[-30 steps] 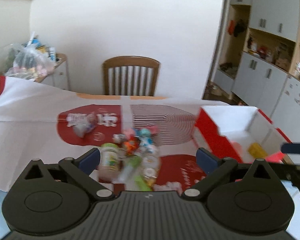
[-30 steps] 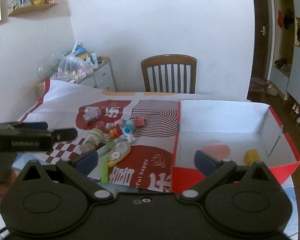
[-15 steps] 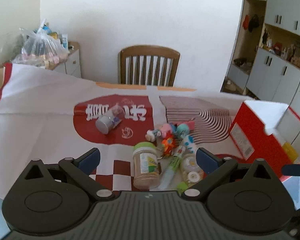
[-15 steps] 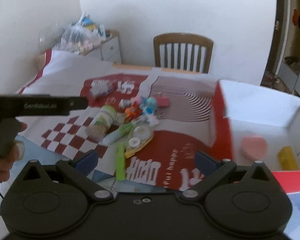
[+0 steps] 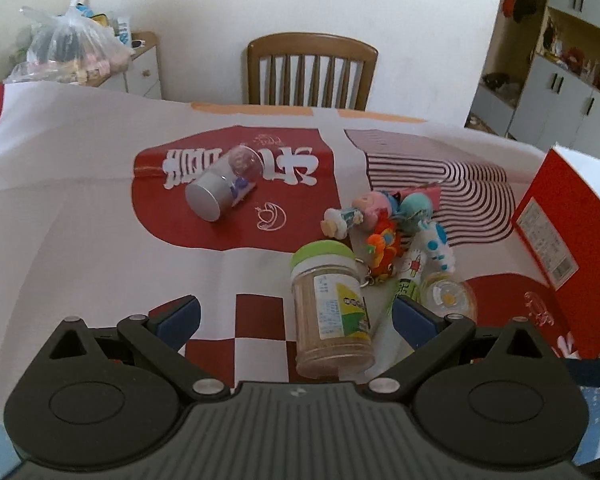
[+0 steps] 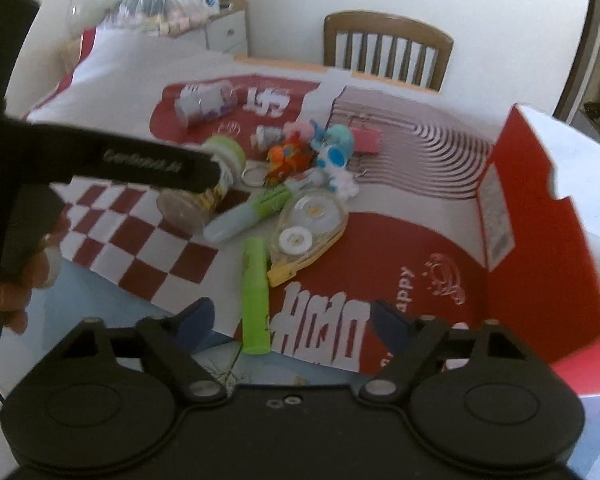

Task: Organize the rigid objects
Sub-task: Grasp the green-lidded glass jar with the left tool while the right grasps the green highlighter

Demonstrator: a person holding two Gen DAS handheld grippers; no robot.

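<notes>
A jar of tan powder (image 5: 330, 304), green lid on, lies on its side on the checked cloth, base toward the camera. Beside it cluster small plush keychains (image 5: 384, 228), a green-capped tube (image 6: 246, 218), a clear correction-tape dispenser (image 6: 306, 232) and a loose green cap (image 6: 255, 296). Farther off, a grey-based clear capsule (image 5: 222, 184) rests tilted (contents indistinct). A red box (image 6: 540, 216) stands to the right.
</notes>
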